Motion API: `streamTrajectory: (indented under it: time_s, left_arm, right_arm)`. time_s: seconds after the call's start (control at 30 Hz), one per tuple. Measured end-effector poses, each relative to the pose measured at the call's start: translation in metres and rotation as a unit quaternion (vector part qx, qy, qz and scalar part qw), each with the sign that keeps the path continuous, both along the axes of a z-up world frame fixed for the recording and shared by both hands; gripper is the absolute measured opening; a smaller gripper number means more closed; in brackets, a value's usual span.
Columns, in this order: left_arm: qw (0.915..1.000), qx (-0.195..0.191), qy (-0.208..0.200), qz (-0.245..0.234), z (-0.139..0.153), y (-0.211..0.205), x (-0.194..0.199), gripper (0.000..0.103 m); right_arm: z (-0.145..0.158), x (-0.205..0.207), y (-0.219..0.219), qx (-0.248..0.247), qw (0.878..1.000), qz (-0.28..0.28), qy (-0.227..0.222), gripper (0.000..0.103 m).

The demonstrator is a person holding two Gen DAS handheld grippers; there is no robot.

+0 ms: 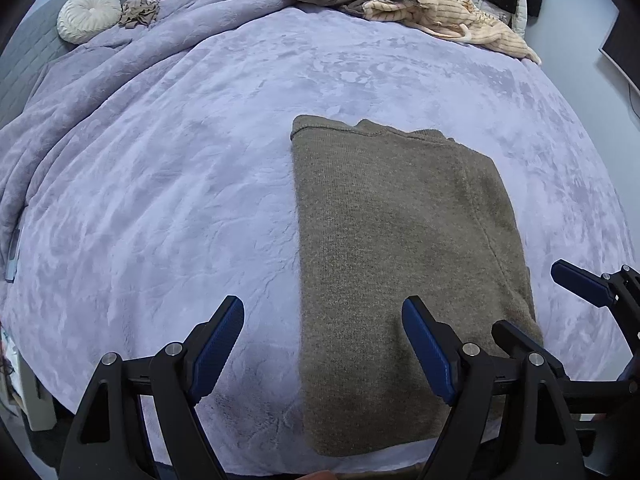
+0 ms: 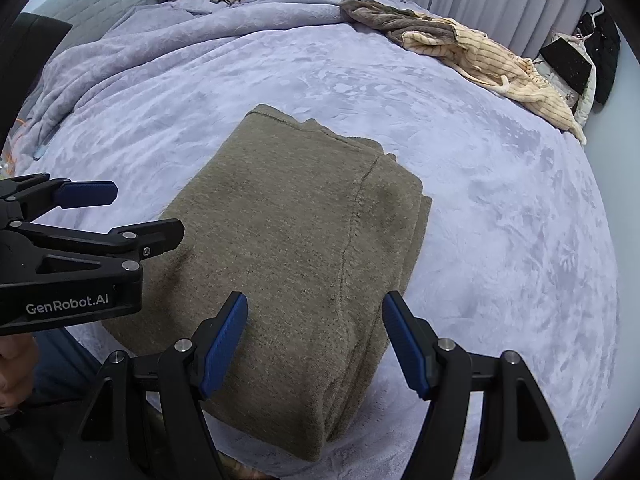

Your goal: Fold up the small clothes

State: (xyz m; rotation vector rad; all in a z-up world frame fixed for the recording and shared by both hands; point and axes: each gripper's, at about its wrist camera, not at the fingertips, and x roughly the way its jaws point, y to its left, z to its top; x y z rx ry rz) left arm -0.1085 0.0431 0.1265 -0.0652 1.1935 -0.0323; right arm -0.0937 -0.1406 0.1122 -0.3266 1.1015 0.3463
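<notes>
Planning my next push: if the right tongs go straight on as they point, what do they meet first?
Probably the folded sweater: the open right tongs hang over its near end, nothing between.

The left gripper (image 1: 323, 344) points steeply down, jaws wide apart and empty. The right gripper (image 2: 315, 342) hangs beside it, equally spread, gripping nothing.

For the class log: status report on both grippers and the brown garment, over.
Left gripper open, empty. Right gripper open, empty. Brown knit garment lies folded on the blanket. Nothing in the way.
</notes>
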Motion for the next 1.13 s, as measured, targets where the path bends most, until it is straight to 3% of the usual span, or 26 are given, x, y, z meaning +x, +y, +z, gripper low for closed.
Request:
streamTrajectory:
  time_s: [0.6, 1.13]
  left_arm:
    - [0.9997, -0.008, 0.002, 0.021, -0.007, 0.021, 0.0, 0.082]
    - [0.9998, -0.003, 0.004, 0.021, -0.007, 0.019, -0.003, 0.082]
  right_arm:
    - [-0.001, -0.002, 0.018, -0.025, 1.0, 0.011, 0.001, 0.073]
    - [0.0, -0.001, 0.014, -0.018, 1.0, 0.007, 0.0, 0.073]
